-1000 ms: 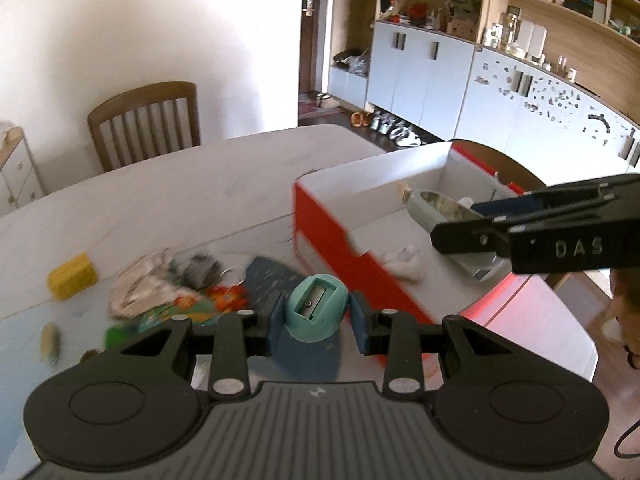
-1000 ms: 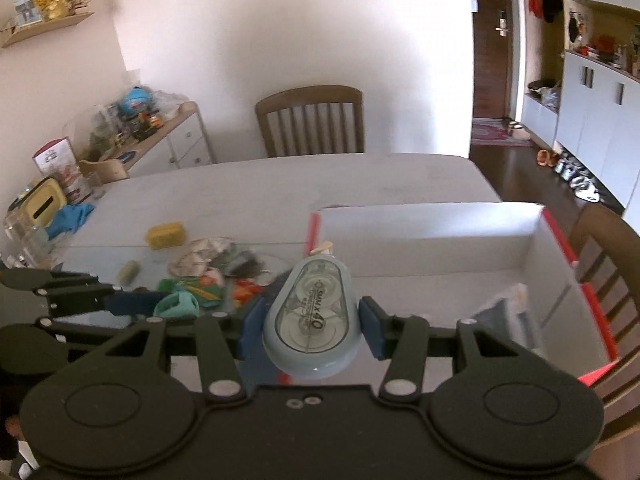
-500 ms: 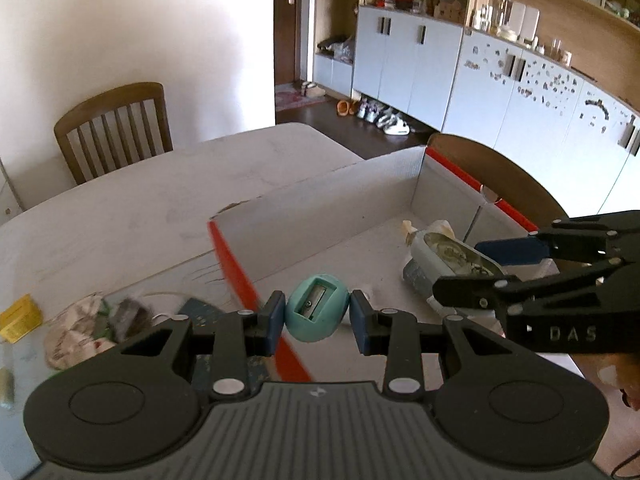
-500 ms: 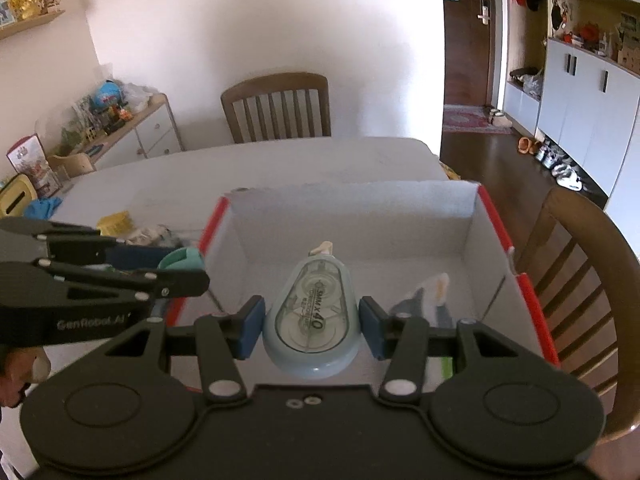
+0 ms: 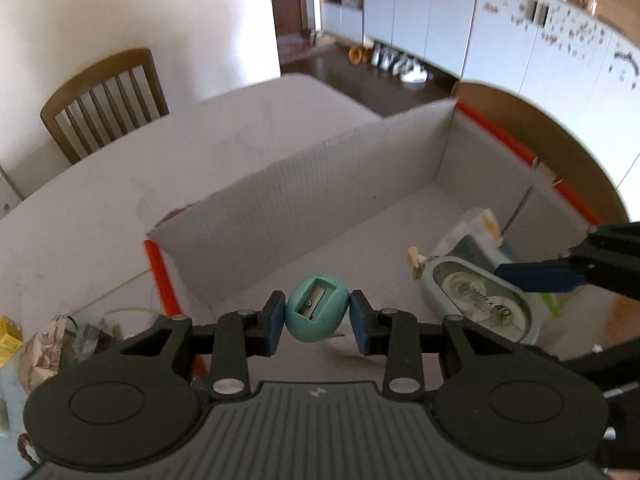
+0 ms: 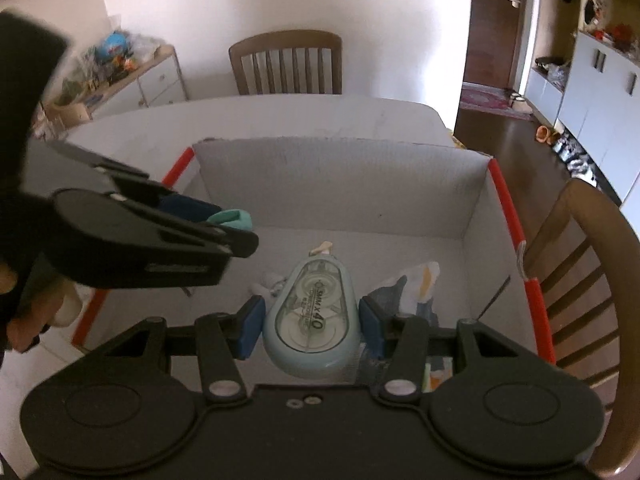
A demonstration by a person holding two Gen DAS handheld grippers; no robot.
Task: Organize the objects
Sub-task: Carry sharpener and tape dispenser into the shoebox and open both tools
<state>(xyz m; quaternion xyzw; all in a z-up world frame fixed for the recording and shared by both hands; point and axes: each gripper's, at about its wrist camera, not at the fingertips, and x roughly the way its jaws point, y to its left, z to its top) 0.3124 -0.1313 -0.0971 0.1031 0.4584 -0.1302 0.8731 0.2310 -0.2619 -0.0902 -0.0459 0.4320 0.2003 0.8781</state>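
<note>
White corrugated cardboard forms an open box (image 5: pixel 304 184) with red-orange edges, sitting on a pale tabletop (image 5: pixel 100 184). The left hand-held gripper (image 5: pixel 318 322) hangs over the near left part of the box, its blue pads clenched on a small teal pencil sharpener (image 5: pixel 317 308) whose blade slot faces the camera. The right hand-held gripper (image 6: pixel 312 320) hangs over the near middle of the box, grasping a pale blue correction tape dispenser (image 6: pixel 311 320) with a clear window and its tip pointing toward the far wall of the box. On the box floor, near the right wall, lies a crumpled white and dark packet (image 6: pixel 412 284). Outside the box, on the tabletop to the left, sits a small heap of crumpled wrappers (image 5: pixel 60 344) beside a yellow block (image 5: pixel 8 338). A wooden chair (image 6: pixel 286 62) stands at the far side of the tabletop, and another chair (image 6: pixel 588 280) stands to the right of the box.
</note>
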